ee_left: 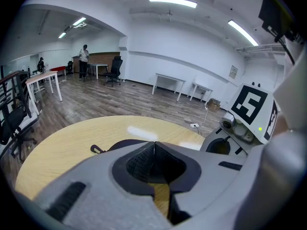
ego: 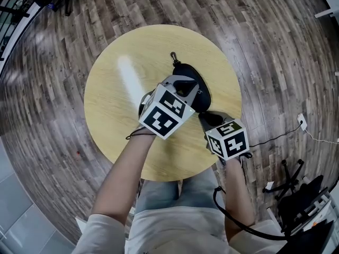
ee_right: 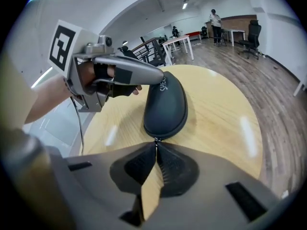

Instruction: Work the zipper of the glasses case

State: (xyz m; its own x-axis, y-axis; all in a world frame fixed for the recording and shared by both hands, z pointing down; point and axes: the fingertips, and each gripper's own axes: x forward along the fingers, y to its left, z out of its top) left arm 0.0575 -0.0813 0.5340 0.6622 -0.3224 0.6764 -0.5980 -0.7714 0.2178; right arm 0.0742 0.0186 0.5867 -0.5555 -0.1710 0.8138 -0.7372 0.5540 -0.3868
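The black oval glasses case [ego: 197, 90] lies right of centre on the round wooden table [ego: 114, 105], its clip [ego: 173, 57] pointing away from me. My left gripper [ego: 185, 87] is shut and its jaws rest on top of the case; in the left gripper view the case [ee_left: 120, 144] shows just behind the closed tips [ee_left: 153, 144]. My right gripper [ego: 204, 116] is at the case's near end. In the right gripper view its jaws [ee_right: 156, 143] are shut on the small metal zipper pull [ee_right: 155, 140] at the edge of the case [ee_right: 165, 107].
The table's edge runs close below my right gripper. On the wooden floor to the right lie a cable and socket [ego: 302, 121] and a black chair base [ego: 294, 174]. Desks, chairs and people [ee_left: 84, 56] stand far off in the room.
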